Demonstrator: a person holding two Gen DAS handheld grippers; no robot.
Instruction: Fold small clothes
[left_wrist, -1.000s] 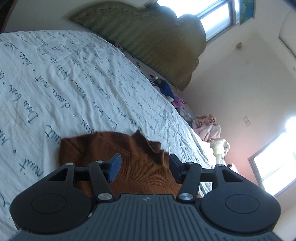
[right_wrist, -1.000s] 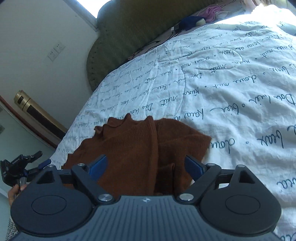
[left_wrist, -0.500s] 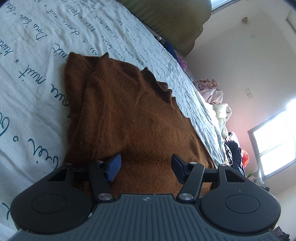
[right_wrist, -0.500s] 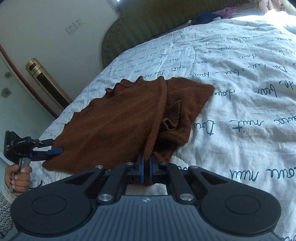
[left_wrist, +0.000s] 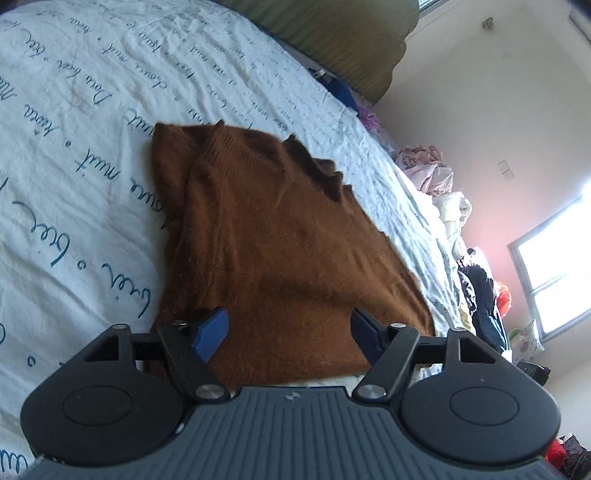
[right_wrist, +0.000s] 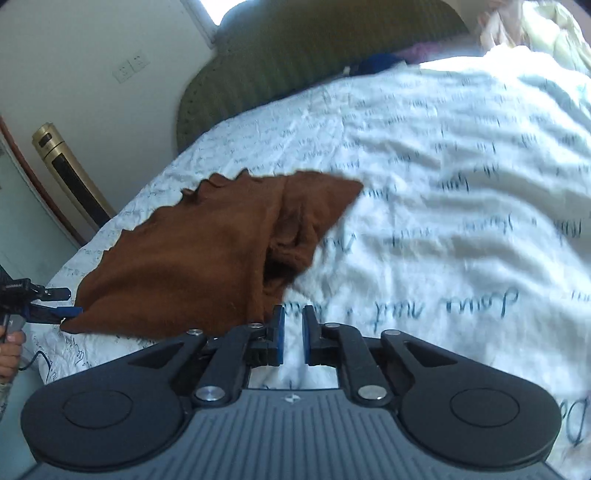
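A brown knit sweater (left_wrist: 277, 240) lies on the white bedsheet (left_wrist: 74, 147), one sleeve folded in over its body. My left gripper (left_wrist: 288, 325) hovers over the near hem. Its jaws are opening wide, and the pads do not press on the knit below them. In the right wrist view the sweater (right_wrist: 192, 258) lies ahead to the left. My right gripper (right_wrist: 293, 317) is just right of its near corner, jaws opening to a narrow gap with only the sheet (right_wrist: 443, 184) showing between them. The left gripper (right_wrist: 64, 302) shows at the sweater's far-left corner.
A green padded headboard (right_wrist: 314, 48) bounds the far end of the bed. Heaped clothes (left_wrist: 428, 173) lie along the bed's right side in the left wrist view. A gold tower appliance (right_wrist: 70, 177) stands by the wall. A hand (right_wrist: 9, 354) holds the left gripper.
My right gripper was shut on the sweater's near edge; it has let go, parted slightly and shifted right. The left jaws have widened and the sweater now sits lower in that view.
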